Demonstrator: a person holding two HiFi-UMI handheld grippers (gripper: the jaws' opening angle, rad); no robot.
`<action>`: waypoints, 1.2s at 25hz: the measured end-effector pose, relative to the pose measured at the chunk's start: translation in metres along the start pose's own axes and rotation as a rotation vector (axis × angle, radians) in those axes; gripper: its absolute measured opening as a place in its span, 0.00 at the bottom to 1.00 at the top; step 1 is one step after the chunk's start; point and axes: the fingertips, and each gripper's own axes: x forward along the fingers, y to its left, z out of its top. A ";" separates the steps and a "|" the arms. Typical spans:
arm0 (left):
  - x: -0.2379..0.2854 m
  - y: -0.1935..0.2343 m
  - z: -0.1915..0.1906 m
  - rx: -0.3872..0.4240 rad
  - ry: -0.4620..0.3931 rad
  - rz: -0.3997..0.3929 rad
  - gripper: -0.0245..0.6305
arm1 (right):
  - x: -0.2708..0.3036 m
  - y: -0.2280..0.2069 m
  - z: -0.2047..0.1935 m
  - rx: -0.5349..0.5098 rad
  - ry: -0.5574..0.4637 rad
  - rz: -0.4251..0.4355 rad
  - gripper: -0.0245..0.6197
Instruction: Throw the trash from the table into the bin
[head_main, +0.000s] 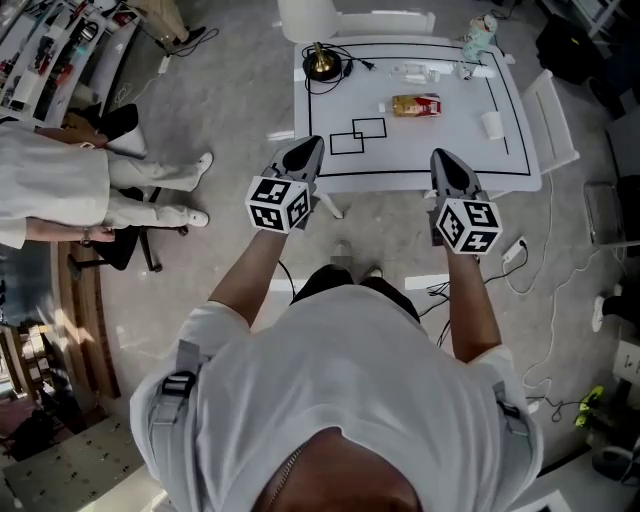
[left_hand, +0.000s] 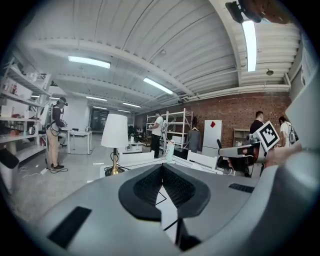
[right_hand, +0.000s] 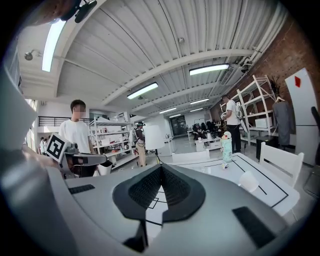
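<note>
A white table (head_main: 420, 160) with black lines stands ahead of me. On it lie a red and yellow packet (head_main: 416, 105), a clear plastic bottle (head_main: 415, 72) and a white paper cup (head_main: 492, 124). My left gripper (head_main: 312, 145) hovers at the table's near left edge, its jaws shut with nothing between them (left_hand: 161, 167). My right gripper (head_main: 441, 157) is level with it at the near right edge, also shut and empty (right_hand: 161, 167). Both are well short of the trash. No bin shows in any view.
A lamp with a gold base (head_main: 322, 65) and a teal figure (head_main: 478, 40) stand at the table's far side. A white chair (head_main: 555, 120) sits to its right. A seated person (head_main: 60, 180) is at the left. Cables (head_main: 540, 290) lie on the floor at the right.
</note>
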 end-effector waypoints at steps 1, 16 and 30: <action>0.008 0.000 -0.001 0.009 0.008 -0.008 0.05 | 0.005 -0.005 -0.001 -0.001 0.005 -0.005 0.03; 0.124 0.055 -0.021 -0.006 0.071 -0.098 0.06 | 0.111 -0.071 -0.029 -0.144 0.183 -0.040 0.03; 0.155 0.082 -0.048 -0.069 0.136 0.025 0.06 | 0.201 -0.091 -0.098 -0.639 0.508 0.317 0.39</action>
